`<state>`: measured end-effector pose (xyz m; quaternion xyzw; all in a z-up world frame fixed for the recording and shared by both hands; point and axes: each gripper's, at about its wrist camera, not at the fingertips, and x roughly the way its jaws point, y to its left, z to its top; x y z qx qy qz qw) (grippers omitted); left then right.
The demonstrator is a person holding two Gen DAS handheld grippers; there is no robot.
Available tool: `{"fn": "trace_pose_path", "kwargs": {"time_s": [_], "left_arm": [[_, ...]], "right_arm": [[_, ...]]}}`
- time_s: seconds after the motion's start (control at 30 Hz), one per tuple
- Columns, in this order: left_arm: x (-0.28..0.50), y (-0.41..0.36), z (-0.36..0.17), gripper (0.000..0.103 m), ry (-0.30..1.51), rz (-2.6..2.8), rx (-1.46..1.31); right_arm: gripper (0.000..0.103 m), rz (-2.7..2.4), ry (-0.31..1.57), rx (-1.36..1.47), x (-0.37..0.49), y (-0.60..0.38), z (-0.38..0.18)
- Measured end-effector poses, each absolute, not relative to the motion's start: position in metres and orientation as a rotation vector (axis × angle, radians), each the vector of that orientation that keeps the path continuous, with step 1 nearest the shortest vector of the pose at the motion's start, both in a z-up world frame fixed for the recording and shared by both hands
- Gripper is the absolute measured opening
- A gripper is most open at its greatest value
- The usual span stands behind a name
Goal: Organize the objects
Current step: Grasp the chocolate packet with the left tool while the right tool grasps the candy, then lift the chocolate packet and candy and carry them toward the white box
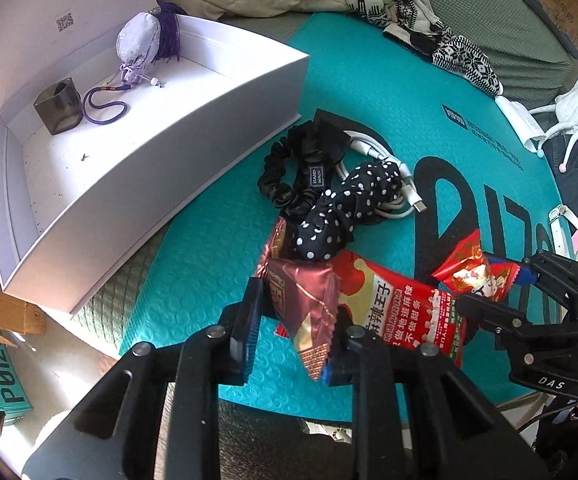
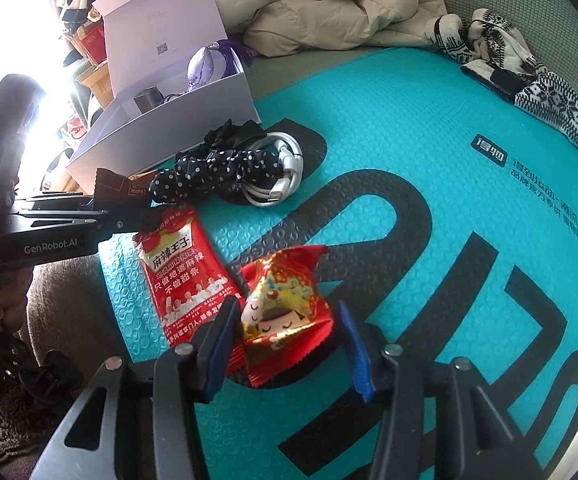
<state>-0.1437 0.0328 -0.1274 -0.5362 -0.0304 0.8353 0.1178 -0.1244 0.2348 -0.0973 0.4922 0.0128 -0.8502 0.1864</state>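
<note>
The teal mat (image 2: 429, 152) serves as a staging area beside the open white box (image 1: 101, 176), which already holds a pouch (image 1: 137, 46) and looks like the destination. Scrunchies (image 1: 321, 200) and a cable (image 2: 285, 176) lie heaped together mid-mat. The left gripper (image 1: 289, 340) pinches a brown candy (image 1: 309, 308); the right gripper (image 2: 285, 344) straddles a red candy (image 2: 285, 300), its grip unclear.

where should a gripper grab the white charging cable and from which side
Take the white coiled charging cable at its exposed outer loops on the side away from the black polka-dot fabric scrunchie, coming from above. The scrunchie lies over the coil's other side, and the flat coil rests on the teal foam mat.
</note>
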Motion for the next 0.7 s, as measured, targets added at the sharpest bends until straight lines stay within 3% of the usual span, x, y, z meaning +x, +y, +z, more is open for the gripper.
{"fn": "trace_pose_path", "kwargs": {"time_s": [0.1,0.17,0.7], "left_arm": [[-0.144,0.030,-0.127,0.018,-0.109,2.460,-1.551],[-0.145,0.027,-0.127,0.011,-0.132,2.464,-1.558],[-0.126,0.025,-0.100,0.010,-0.143,2.478,-1.514]], "right_arm": [[0.040,-2.395,0.004,1.392,-0.126,0.238,-0.097],[0.040,-2.404,0.010,1.398,-0.125,0.239,-0.096],[0.040,-2.413,0.050,1.321,-0.116,0.228,-0.069]]}}
